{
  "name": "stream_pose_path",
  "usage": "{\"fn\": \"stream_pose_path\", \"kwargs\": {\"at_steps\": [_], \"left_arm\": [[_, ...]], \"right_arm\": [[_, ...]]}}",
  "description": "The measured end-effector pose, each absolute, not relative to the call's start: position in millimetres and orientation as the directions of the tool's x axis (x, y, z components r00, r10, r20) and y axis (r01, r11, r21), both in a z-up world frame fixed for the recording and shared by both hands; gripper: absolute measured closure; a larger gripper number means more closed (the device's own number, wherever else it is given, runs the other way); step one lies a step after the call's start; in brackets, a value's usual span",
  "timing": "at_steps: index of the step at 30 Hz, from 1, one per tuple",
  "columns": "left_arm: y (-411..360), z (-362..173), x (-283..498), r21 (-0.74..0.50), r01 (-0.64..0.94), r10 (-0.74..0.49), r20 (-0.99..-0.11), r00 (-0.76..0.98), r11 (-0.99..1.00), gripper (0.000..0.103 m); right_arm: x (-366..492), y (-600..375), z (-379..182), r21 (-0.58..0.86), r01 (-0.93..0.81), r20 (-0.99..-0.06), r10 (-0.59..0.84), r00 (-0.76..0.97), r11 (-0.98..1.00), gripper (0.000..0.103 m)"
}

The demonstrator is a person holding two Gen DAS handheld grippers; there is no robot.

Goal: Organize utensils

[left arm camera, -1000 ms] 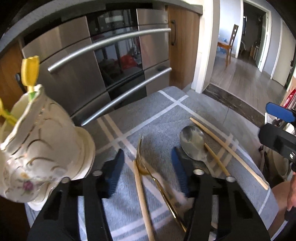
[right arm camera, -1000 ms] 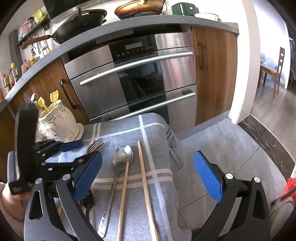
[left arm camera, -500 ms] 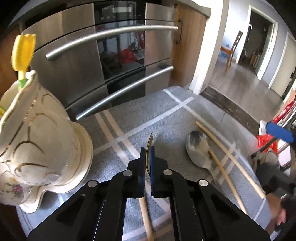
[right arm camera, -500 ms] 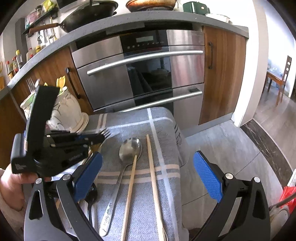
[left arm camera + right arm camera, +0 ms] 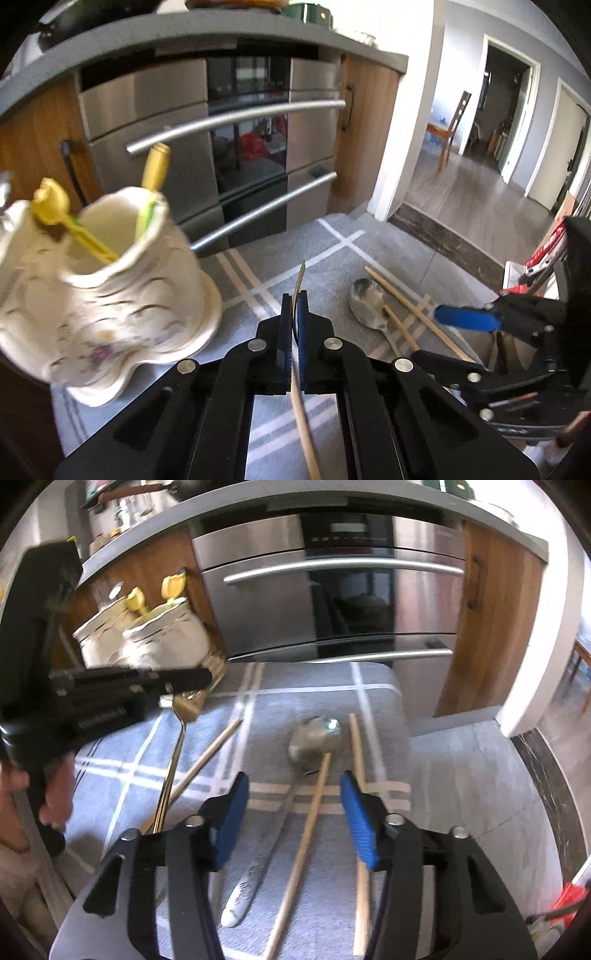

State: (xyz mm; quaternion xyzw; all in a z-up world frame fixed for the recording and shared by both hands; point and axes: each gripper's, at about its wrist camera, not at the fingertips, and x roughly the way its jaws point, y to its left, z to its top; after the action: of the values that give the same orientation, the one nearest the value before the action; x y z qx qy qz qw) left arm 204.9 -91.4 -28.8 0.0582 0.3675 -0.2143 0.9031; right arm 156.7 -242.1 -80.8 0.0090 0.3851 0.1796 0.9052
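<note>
Home kitchen: built-in steel oven (image 5: 332, 602), wood cabinets (image 5: 484, 627), grey countertop (image 5: 184, 33), dining chair (image 5: 452, 129) beyond doorway.

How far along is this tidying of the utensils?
Early on. The holder holds only yellow-handled pieces. In hand: the left gripper is shut on the fork, lifted off the cloth. The right gripper, closing, straddles a chopstick. The spoon and other chopsticks remain.
</note>
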Motion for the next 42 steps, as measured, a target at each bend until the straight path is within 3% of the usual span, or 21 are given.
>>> {"fn": "stream_pose_path", "kwargs": {"at_steps": [6,16,27,42], "left_arm": [[-65.3,-3.4,178.3,-0.062,0.423,-0.359,-0.648,0.672,0.904,0.100],[-44.0,-2.7,150.9,-0.095,0.419,-0.385,-0.612,0.691,0.903,0.100],[-29.7,-6.2,150.4,-0.118,0.413,-0.397,-0.594,0.700,0.903,0.100],[-8.6,17.6,127.5,-0.114,0.407,-0.404,-0.517,0.755,0.906,0.100]], "right_arm": [[153.2,-222.4,-86.7,0.152,-0.388,-0.714,0.373,0.593,0.909,0.068],[150.7,-190.8,-103.5,0.094,-0.468,-0.758,0.368,0.538,0.879,0.073],[153.2,-175.6,-106.9,0.045,-0.489,-0.764,0.345,0.544,0.871,0.098],[153.1,-199.1,-74.3,0.152,-0.412,-0.619,0.411,0.669,0.899,0.099]]}}
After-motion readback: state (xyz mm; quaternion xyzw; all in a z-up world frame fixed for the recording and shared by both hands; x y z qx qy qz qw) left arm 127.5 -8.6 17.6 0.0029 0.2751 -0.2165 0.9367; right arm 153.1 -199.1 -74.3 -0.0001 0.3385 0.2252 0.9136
